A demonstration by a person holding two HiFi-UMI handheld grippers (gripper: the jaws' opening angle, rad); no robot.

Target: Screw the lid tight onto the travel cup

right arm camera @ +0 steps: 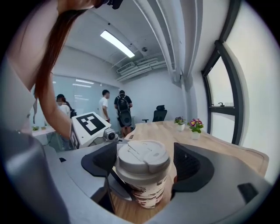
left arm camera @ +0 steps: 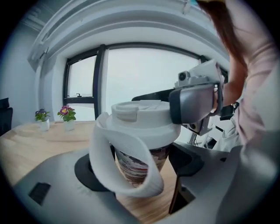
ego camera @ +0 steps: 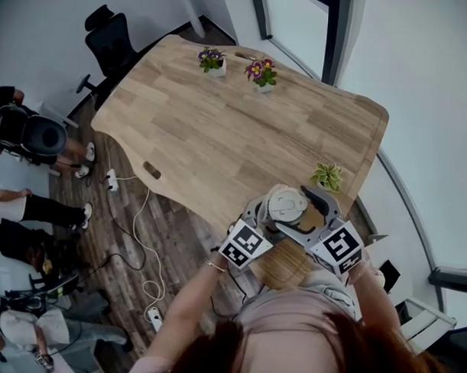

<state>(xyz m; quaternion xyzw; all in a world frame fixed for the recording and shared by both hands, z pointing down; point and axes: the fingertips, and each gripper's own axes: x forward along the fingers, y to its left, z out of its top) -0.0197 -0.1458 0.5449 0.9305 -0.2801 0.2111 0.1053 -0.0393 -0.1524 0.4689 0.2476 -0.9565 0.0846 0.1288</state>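
Observation:
The travel cup (ego camera: 288,208), with a patterned body (left arm camera: 139,162) and a white lid (left arm camera: 144,114), stands upright on the wooden table (ego camera: 220,135) close to its near edge. My left gripper (ego camera: 264,218) comes in from the left and is shut on the cup's body below the lid, with its white finger (left arm camera: 114,162) curved round the front. My right gripper (ego camera: 309,215) reaches in from the right and is shut on the lid (right arm camera: 142,157), which sits between its black pads (right arm camera: 191,165). Its grey jaw lies against the lid's right rim in the left gripper view.
A small green plant (ego camera: 327,176) stands just beyond the cup. Two flower pots (ego camera: 262,73) (ego camera: 213,61) sit at the table's far end by the window. An office chair (ego camera: 110,40), floor cables (ego camera: 144,240) and people (ego camera: 25,136) are to the left.

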